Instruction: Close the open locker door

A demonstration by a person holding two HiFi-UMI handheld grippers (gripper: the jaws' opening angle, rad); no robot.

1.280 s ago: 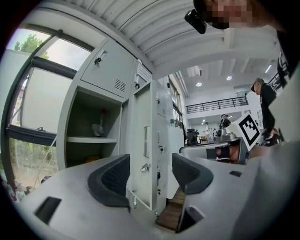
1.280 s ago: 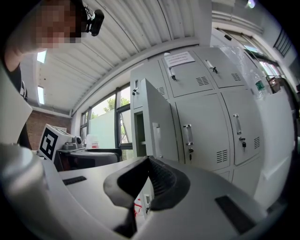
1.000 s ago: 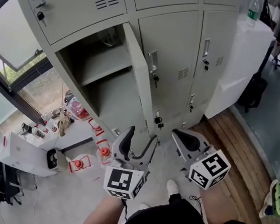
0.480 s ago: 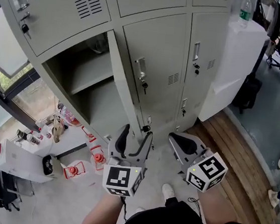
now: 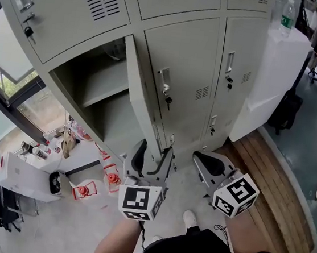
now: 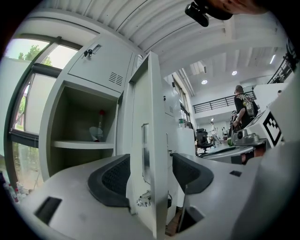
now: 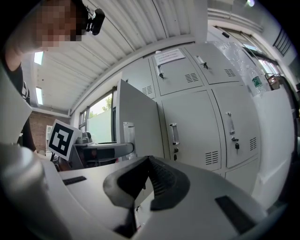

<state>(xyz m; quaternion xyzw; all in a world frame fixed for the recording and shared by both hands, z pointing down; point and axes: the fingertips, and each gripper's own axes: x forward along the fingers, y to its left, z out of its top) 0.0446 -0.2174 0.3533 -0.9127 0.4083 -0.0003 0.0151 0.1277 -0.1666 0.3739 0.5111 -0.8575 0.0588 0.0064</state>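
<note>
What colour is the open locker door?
The open locker door is light grey; the head view shows it best.

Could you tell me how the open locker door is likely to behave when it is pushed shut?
The locker door looks like thin sheet metal, so it will probably swing lightly without flexing. Its painted face looks smooth, so a pad may slide. The left gripper straddles its free edge, jaws apart.

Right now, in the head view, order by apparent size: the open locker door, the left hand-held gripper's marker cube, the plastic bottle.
1. open locker door
2. left marker cube, enlarged by nearness to the camera
3. plastic bottle, far off
</note>
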